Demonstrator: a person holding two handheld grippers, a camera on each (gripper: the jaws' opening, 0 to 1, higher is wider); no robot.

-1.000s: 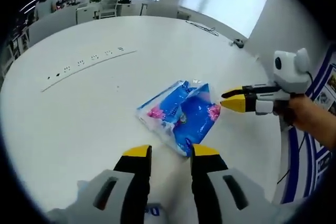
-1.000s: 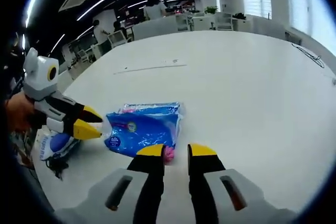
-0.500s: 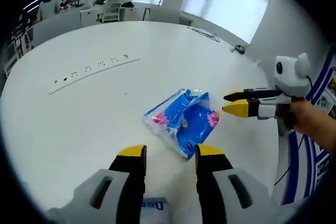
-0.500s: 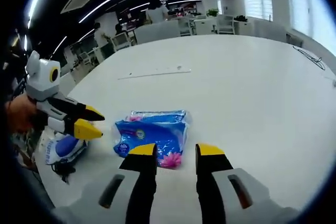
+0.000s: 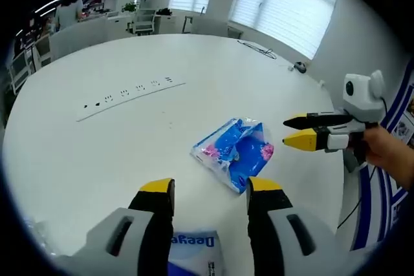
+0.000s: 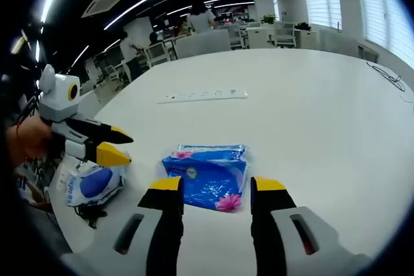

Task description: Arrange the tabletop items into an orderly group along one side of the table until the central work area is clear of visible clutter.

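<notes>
The blue tissue pack lies mid-surface ahead of the right gripper, jaws spread, empty; left gripper likewise. Tidying is judged barely begun.

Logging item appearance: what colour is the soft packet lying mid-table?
The packet is bright blue with pink flower patches, clearest in the right gripper view.

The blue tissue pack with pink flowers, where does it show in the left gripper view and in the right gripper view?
Left gripper view: blue tissue pack lies right of centre, just beyond the jaws.
Right gripper view: the pack lies at lower centre, between the jaw tips.
Shared landmark: the strip of sockets set in the white table, beyond the pack.
</notes>
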